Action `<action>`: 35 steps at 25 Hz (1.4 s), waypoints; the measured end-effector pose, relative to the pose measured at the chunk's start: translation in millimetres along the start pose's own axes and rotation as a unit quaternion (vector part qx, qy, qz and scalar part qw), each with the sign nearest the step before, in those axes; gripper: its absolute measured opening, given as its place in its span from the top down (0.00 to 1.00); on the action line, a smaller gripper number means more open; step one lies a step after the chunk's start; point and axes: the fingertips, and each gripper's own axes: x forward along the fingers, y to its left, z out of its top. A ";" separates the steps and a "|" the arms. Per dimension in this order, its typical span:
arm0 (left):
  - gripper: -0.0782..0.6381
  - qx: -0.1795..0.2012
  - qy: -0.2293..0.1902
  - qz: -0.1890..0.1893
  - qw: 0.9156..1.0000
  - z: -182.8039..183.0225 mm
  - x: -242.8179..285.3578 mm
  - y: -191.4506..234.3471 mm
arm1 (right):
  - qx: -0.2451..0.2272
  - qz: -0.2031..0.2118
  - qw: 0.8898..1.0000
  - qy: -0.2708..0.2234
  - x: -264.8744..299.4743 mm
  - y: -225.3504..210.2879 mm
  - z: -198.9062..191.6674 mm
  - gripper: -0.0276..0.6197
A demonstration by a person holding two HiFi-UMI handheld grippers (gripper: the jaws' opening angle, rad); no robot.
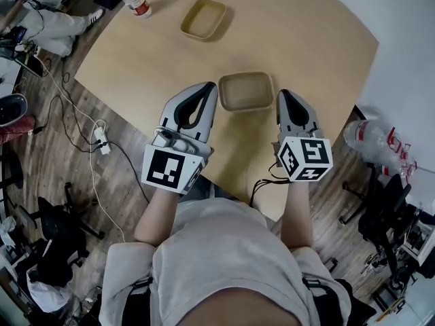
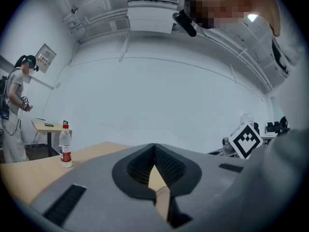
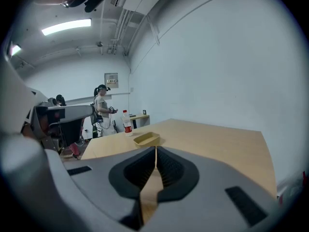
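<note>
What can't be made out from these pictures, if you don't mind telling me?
- Head view: whether the left gripper and right gripper touch the table; the steep downward angle hides it.
- Both gripper views: the near tray is hidden behind the grippers' own bodies.
- Print on the water bottle: too small in every view.
- Far edge of the table: cut off by the head view's top edge.

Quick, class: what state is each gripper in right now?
Grey left gripper: closed, jaws together, holding nothing.
Grey right gripper: closed, jaws together, holding nothing.
</note>
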 end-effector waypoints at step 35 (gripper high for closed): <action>0.87 0.002 0.043 0.065 0.997 -33.3 -3.9 16.2 | 0.058 0.028 0.981 0.181 77.9 -46.4 -117.3 0.88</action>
